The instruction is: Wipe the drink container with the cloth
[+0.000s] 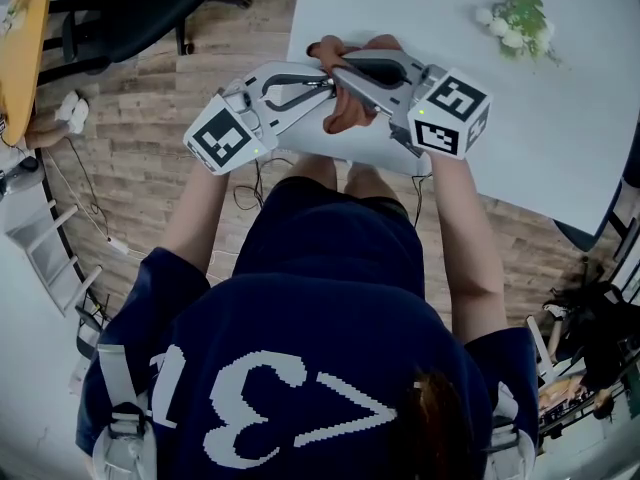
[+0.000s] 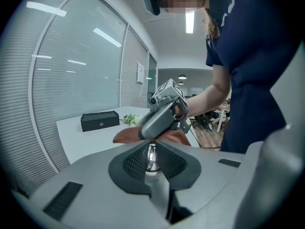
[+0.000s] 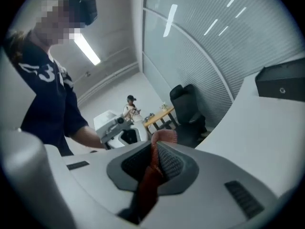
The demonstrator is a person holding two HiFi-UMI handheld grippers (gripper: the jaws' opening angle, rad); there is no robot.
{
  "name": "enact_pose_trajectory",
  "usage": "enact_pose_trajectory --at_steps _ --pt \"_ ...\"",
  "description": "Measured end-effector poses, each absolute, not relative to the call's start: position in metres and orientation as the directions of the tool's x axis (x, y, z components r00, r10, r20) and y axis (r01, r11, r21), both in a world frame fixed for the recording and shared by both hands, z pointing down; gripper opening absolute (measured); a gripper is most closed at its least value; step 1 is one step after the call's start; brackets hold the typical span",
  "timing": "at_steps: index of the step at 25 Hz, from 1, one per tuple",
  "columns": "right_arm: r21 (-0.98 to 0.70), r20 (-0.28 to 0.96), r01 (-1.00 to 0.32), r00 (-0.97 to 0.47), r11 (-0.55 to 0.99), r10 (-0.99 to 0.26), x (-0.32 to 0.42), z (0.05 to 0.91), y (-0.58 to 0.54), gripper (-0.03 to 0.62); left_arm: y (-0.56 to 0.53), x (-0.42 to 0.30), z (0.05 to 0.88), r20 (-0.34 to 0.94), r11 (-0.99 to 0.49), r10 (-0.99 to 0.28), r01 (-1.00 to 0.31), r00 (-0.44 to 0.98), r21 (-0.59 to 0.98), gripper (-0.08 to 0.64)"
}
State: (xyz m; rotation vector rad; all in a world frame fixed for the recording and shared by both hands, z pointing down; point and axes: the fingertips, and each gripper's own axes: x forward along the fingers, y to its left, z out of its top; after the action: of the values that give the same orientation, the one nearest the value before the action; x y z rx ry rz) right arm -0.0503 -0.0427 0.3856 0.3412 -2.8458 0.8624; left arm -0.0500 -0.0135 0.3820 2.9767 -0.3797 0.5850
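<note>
Both grippers meet over the near edge of the white table point(image 1: 420, 8). My left gripper point(image 2: 151, 149) is shut on a shiny metal drink container point(image 2: 151, 157), of which only a sliver shows between the pads. My right gripper point(image 3: 155, 156) is shut on a red-brown cloth point(image 3: 161, 138). In the left gripper view the right gripper point(image 2: 161, 117) lies across the container, with the cloth point(image 2: 125, 135) draped under it. From the head view the cloth point(image 1: 348, 116) bunches between the left gripper point(image 1: 318, 86) and the right gripper point(image 1: 335, 68); the container is hidden there.
A black box point(image 2: 99, 120) and a sprig of green leaves with white flowers point(image 1: 518, 18) lie farther back on the table. A black office chair point(image 1: 130, 8) stands on the wooden floor at left. A person point(image 3: 130, 107) sits at a far desk.
</note>
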Motion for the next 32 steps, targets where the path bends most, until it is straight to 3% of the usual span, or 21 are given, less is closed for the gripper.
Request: enact_pose_trajectory --at_steps 11,19,22,29,32 --pt "-0.555 0.429 -0.442 -0.878 0.705 -0.212 0.007 0.477 -0.072 0.044 0.002 -0.052 0.383 0.398 -0.979 -0.192 -0.201 0.897 -0.019 0.046" --pt "-0.588 0.311 -0.174 -0.95 0.79 0.023 -0.048 0.4 -0.041 0.044 0.009 -0.041 0.383 0.448 -0.988 -0.148 -0.116 0.882 -0.098 0.047" --pt "-0.543 0.325 -0.105 -0.941 0.833 0.093 -0.06 0.388 -0.03 0.044 0.012 -0.041 0.383 0.482 -0.988 -0.138 -0.088 0.865 -0.125 0.046" --pt "-0.58 0.49 -0.308 -0.871 0.754 0.021 -0.004 0.477 -0.068 0.044 0.022 -0.039 0.385 0.49 -0.986 -0.128 -0.06 0.862 -0.153 0.044" --pt "-0.607 0.497 -0.314 -0.867 0.73 0.04 -0.001 0.486 -0.072 0.044 0.024 -0.039 0.384 0.489 -0.986 -0.125 -0.054 0.863 -0.155 0.044"
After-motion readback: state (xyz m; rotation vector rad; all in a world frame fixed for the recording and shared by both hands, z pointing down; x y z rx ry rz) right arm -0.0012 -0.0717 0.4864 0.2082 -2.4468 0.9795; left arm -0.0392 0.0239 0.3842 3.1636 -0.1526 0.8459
